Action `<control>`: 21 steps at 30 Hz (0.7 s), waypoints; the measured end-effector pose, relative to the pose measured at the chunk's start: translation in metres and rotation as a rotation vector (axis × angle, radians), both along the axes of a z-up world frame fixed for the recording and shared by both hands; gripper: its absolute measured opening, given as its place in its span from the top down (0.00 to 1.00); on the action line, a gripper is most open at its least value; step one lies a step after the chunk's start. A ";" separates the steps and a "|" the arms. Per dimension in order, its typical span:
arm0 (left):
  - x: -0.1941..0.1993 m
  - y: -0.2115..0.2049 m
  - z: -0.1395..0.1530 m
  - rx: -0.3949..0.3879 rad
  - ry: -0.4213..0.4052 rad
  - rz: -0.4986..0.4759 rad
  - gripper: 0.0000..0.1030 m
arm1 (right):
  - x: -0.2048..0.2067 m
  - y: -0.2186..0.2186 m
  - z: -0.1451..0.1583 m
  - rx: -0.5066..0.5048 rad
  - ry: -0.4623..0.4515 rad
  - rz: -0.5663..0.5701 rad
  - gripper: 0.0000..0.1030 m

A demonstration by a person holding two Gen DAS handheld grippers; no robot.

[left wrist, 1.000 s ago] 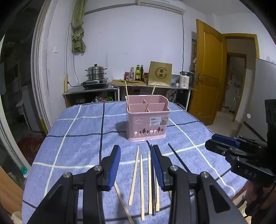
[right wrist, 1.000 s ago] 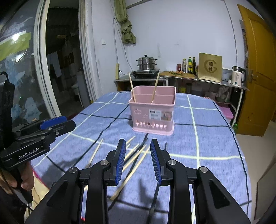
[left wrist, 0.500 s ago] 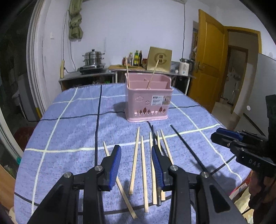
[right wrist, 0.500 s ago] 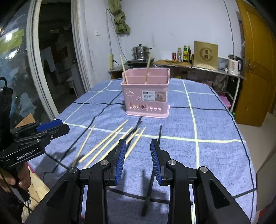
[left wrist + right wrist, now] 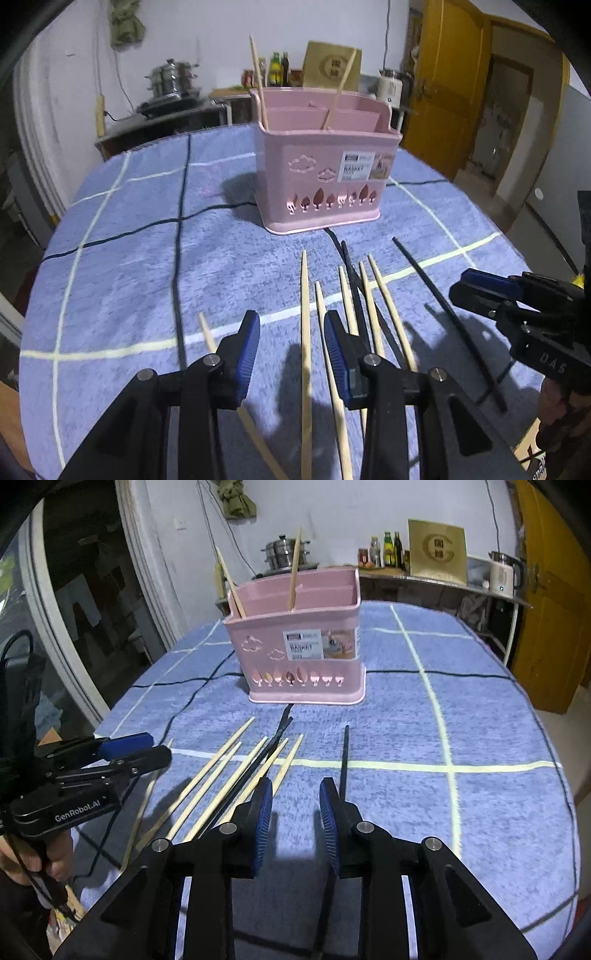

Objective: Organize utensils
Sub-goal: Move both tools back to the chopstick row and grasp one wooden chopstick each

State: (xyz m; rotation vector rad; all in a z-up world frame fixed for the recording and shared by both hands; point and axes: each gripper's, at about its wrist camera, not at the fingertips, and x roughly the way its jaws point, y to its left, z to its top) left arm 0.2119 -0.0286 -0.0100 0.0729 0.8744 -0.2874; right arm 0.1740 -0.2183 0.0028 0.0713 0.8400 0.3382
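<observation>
On a blue checked cloth (image 5: 122,236), chopsticks are being approached before a pink caddy (image 5: 321,173). The left gripper (image 5: 291,354), jaws apart, is best centred over 1 wooden chopstick (image 5: 305,295); the right gripper (image 5: 295,823), parted and just narrowing on nothing, beside the black chopstick (image 5: 344,760).

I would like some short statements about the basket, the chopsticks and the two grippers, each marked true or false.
1. The pink basket stands upright on the blue checked cloth. True.
2. The basket is empty. False: two wooden chopsticks lean inside it.
3. All the chopsticks lying on the cloth are wooden. False: black ones lie there too, such as the lone black chopstick apart from the wooden group.
4. The left gripper is open, with a wooden chopstick lying in the gap between its fingers. True.
5. The right gripper holds a chopstick. False: its jaws have just been closing, but only cloth shows between them.
</observation>
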 end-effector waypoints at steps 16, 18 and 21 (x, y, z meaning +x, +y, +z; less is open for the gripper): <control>0.054 -0.021 -0.029 0.063 0.068 -0.030 0.69 | 0.046 0.012 -0.018 -0.026 0.077 -0.007 0.79; 0.057 -0.022 -0.030 0.069 0.069 -0.032 0.70 | 0.049 0.014 -0.020 -0.026 0.086 -0.006 0.79; 0.060 -0.025 -0.033 0.074 0.079 -0.040 0.70 | 0.056 0.018 -0.025 -0.025 0.102 -0.007 0.80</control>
